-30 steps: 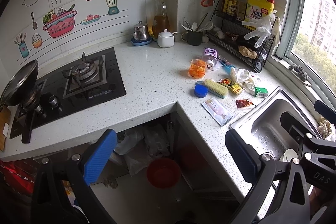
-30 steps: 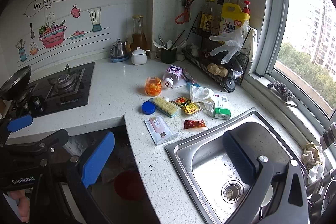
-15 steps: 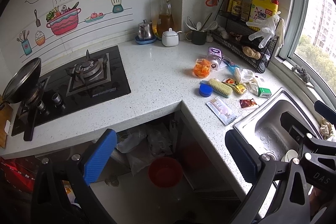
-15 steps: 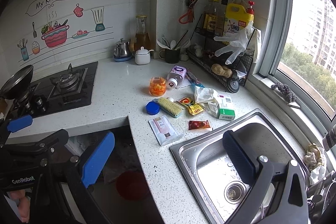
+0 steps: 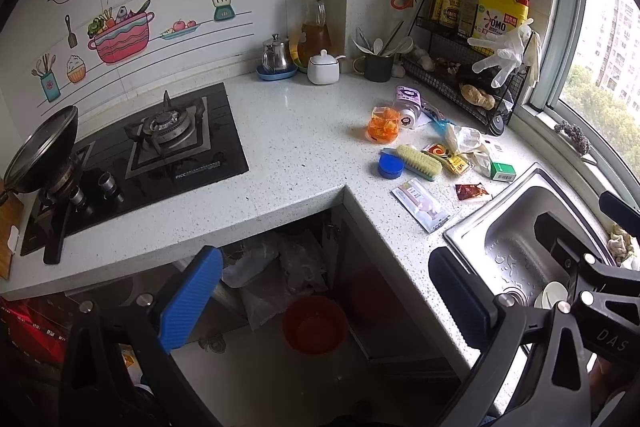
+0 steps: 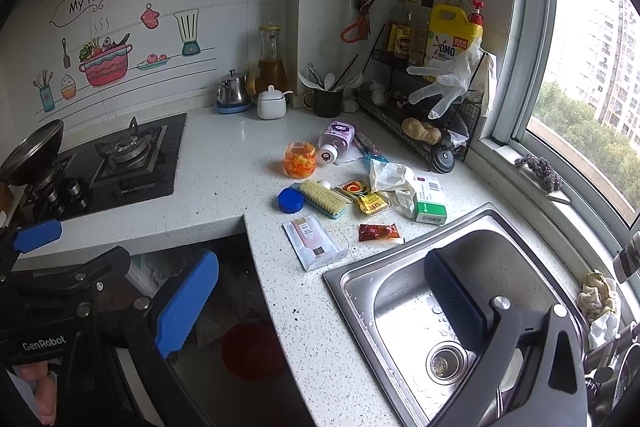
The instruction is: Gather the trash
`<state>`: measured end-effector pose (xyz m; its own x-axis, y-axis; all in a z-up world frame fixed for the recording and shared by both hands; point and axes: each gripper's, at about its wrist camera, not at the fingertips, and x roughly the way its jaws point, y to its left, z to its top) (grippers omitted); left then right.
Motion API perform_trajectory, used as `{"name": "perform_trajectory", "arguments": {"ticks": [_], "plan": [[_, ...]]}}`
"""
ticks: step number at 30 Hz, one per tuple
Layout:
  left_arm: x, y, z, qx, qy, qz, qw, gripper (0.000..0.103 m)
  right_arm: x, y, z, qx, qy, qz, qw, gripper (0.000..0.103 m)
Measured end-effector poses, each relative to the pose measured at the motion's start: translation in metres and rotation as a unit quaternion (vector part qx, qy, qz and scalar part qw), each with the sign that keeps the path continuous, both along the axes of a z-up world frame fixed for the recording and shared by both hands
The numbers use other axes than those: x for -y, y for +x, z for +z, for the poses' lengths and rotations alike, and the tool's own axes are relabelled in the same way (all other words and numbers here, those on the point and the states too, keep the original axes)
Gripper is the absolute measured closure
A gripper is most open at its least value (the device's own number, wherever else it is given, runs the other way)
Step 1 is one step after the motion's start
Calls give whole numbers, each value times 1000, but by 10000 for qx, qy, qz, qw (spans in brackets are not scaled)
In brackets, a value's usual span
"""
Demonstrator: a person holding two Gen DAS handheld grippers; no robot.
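Trash lies on the white speckled counter [image 6: 248, 155] beside the sink: a white sachet pack [image 6: 314, 238] [image 5: 424, 203], a red sauce packet [image 6: 379, 231] [image 5: 473, 192], yellow snack wrappers [image 6: 366, 197], crumpled white plastic [image 6: 390, 175], a green-and-white box [image 6: 430, 199] and a purple bottle on its side [image 6: 337, 143]. My left gripper [image 5: 324, 301] is open and empty, held back from the counter above the floor. My right gripper [image 6: 320, 303] is open and empty, over the counter edge and sink.
A steel sink [image 6: 404, 291], a scrub brush [image 6: 323, 199], a blue lid [image 6: 291, 201] and an orange jar [image 6: 300, 159] share the counter. A gas hob [image 5: 168, 143] is at left. A wire rack with bottles [image 6: 424, 115] stands at the back. A red bucket [image 5: 316, 325] sits under the counter.
Both grippers have drifted slightly; the counter items sit a little lower and to the right in both views. Both stay open and empty.
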<state>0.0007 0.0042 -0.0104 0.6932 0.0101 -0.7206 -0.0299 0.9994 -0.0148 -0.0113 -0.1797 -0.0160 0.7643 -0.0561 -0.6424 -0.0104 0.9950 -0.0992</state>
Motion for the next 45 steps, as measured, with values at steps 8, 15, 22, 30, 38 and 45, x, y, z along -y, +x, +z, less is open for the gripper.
{"name": "perform_trajectory", "arguments": {"ticks": [8, 15, 22, 30, 38, 45], "plan": [[6, 3, -3, -46, -5, -53, 10000, 1, 2, 0, -2, -43, -22, -49, 10000, 0], [8, 12, -4, -91, 27, -94, 9999, 1, 4, 4, -4, -118, -7, -91, 9999, 0], [2, 31, -12, -321, -15, -23, 9995, 1, -1, 19, -9, -278, -56, 8, 9996, 0], [-9, 73, -33, -584, -209, 40, 9981, 1, -1, 51, -30, -674, -100, 50, 9977, 0], [-5, 128, -74, -1113, -21, -329, 9932, 1, 2, 101, -67, -1401, -257, 198, 9896, 0], [-3, 179, -120, -1843, -119, -473, 9817, 1, 7, 148, -107, -2187, -426, 426, 9739, 0]]}}
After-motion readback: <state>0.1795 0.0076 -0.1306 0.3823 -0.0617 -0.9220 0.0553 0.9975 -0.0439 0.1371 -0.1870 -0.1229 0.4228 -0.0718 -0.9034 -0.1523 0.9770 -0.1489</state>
